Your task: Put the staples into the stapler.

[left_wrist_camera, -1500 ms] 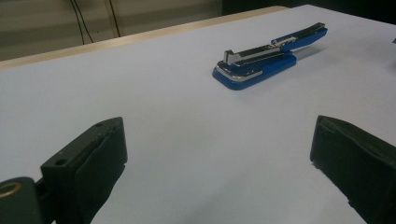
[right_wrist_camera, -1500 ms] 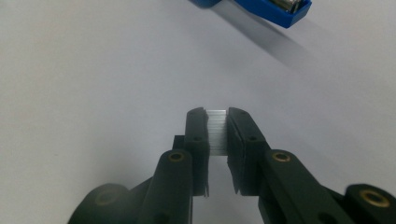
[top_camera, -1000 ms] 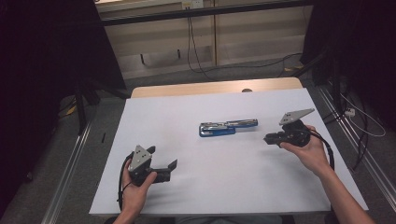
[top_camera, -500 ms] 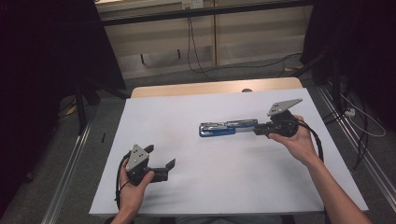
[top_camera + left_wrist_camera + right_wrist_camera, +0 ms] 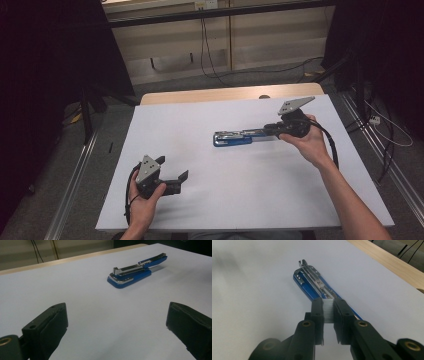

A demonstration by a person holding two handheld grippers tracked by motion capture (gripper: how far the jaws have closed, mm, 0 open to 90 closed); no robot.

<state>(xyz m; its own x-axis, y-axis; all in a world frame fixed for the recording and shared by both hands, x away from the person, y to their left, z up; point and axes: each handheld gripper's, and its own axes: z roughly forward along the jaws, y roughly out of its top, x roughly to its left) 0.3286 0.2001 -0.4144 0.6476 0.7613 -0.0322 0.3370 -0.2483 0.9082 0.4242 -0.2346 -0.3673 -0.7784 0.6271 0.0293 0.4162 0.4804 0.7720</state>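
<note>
A blue stapler (image 5: 232,138) lies in the middle of the white table top, its lid swung back so the metal staple channel (image 5: 312,281) is bare. In the right gripper view my right gripper (image 5: 328,302) is shut on a short silver strip of staples (image 5: 328,311), held just above the near end of the stapler (image 5: 305,286). In the high view that gripper (image 5: 268,131) sits at the stapler's right end. My left gripper (image 5: 173,168) rests near the front left of the table, jaws wide open and bare, facing the stapler (image 5: 132,273) from a distance.
The white sheet (image 5: 225,200) covers most of a wooden table, whose bare edge (image 5: 200,95) shows at the far side. Metal rails (image 5: 75,170) run along both sides on the floor, with cables (image 5: 390,135) at the right.
My right hand has carried its gripper leftward and slightly up, from the right side of the table to the stapler's right end. The left gripper and the stapler have stayed put.
</note>
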